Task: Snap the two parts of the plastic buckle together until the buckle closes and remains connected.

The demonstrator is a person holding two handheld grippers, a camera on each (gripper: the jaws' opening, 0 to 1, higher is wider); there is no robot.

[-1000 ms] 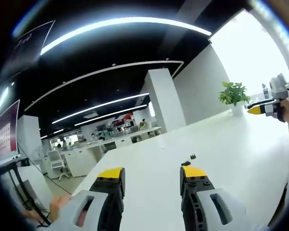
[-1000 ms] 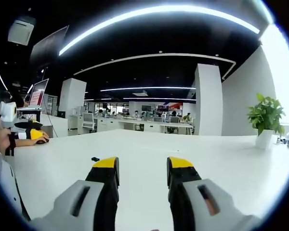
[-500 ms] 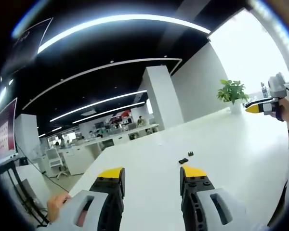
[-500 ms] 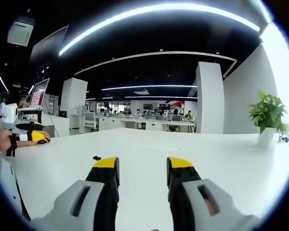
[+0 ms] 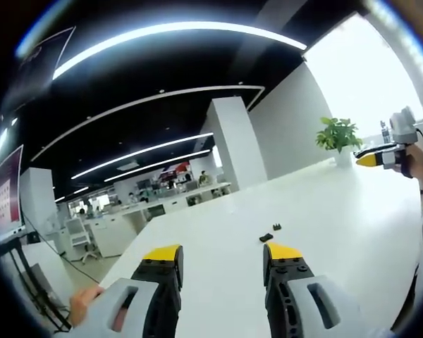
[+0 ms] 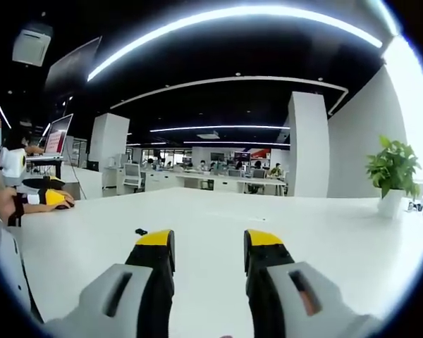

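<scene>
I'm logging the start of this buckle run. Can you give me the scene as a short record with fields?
surface: white table
buckle parts: two small dark pieces, lying apart on the table, not joined
left gripper: open, empty, just short of the pieces
right gripper: open, empty, above the table
background: potted plant, open office
progress: nothing grasped yet

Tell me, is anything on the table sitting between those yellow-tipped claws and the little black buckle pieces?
Nothing visible does. The two buckle pieces lie apart on the bare white table, just beyond the open left gripper. In the right gripper view, one piece sits beside the open right gripper.
</scene>
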